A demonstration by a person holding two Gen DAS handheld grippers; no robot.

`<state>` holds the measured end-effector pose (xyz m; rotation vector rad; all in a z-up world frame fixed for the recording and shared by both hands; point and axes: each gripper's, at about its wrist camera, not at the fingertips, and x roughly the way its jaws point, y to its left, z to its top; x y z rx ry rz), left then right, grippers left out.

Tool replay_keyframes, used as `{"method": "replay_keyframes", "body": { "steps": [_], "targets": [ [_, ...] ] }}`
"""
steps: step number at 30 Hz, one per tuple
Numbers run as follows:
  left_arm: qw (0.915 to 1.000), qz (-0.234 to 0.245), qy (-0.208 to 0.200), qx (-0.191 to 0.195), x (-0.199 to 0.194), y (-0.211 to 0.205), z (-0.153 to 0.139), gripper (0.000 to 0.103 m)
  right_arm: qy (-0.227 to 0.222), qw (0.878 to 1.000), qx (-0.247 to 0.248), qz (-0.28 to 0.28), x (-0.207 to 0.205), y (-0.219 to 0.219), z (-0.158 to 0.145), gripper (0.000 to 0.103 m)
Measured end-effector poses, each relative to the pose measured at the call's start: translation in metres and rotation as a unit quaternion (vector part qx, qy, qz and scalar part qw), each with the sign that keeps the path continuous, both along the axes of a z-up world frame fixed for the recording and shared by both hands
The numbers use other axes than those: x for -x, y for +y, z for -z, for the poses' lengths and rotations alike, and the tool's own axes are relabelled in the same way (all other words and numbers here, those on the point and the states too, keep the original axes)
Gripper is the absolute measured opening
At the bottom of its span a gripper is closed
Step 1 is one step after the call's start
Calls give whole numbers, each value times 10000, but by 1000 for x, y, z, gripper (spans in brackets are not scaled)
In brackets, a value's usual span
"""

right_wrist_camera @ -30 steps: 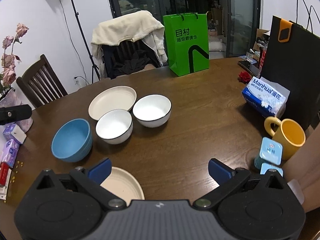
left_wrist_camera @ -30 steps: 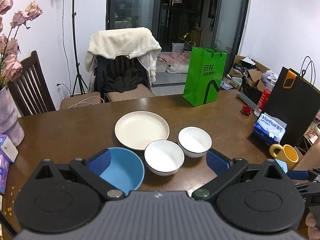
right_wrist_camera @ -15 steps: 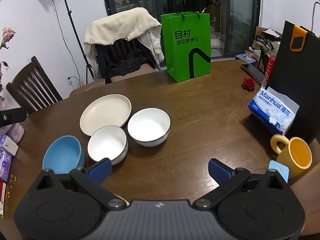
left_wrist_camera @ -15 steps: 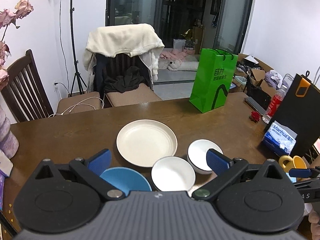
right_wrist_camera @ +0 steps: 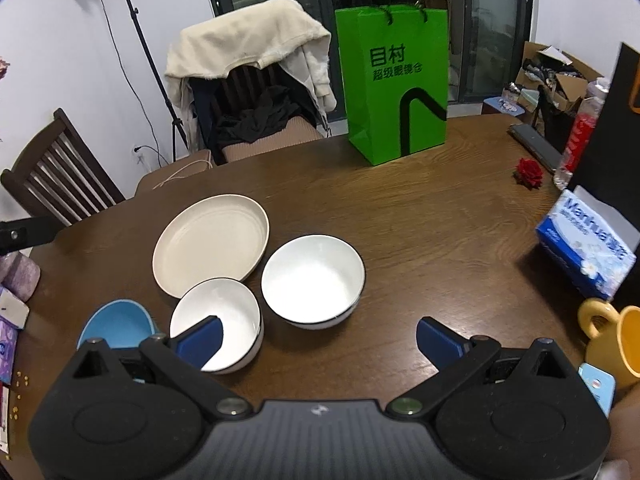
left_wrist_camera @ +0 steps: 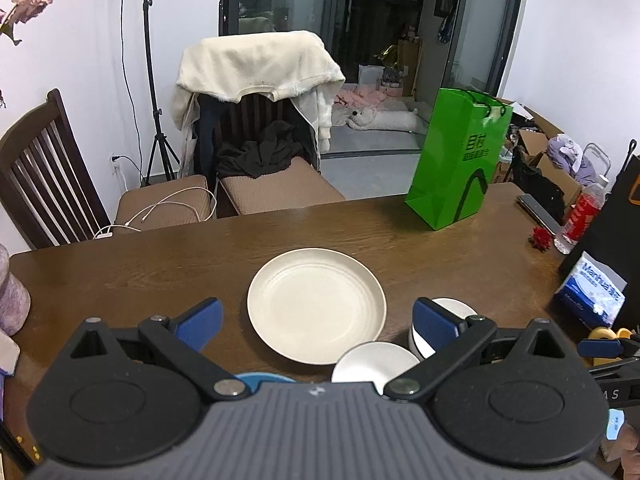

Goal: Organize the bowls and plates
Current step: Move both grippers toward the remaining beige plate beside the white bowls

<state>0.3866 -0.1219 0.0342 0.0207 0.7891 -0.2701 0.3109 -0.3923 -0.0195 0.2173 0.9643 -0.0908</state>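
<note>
Both cameras have risen and tipped forward since a second ago: on the left the blue bowl [left_wrist_camera: 262, 378] has slid almost out of sight under the housing, and on the right the second cream plate near me has dropped out of view.

Progress, as I judge it: nothing stacked yet. Cream plate [right_wrist_camera: 211, 245] sits alone on the table [right_wrist_camera: 420, 220], two white bowls side by side just in front of it, blue bowl at 9 o'clock of them. All sorting remains.

Left fingers [left_wrist_camera: 316, 318] stand wide apart, empty, with the plate between them at 12 o'clock.

Right fingers [right_wrist_camera: 318, 338] also spread, holding nothing. Larger white bowl [right_wrist_camera: 313, 280] lies at 12 o'clock between the tips; smaller white bowl [right_wrist_camera: 216, 324] sits behind the left tip, at 10 o'clock.
</note>
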Motion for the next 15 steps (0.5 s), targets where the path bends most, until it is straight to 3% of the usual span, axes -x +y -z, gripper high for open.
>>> {"method": "replay_keyframes", "body": {
  "steps": [15],
  "targets": [
    [9997, -133, 26, -214, -69, 11, 18, 103, 192, 9997, -3, -148, -84, 24, 28, 103]
  ]
}}
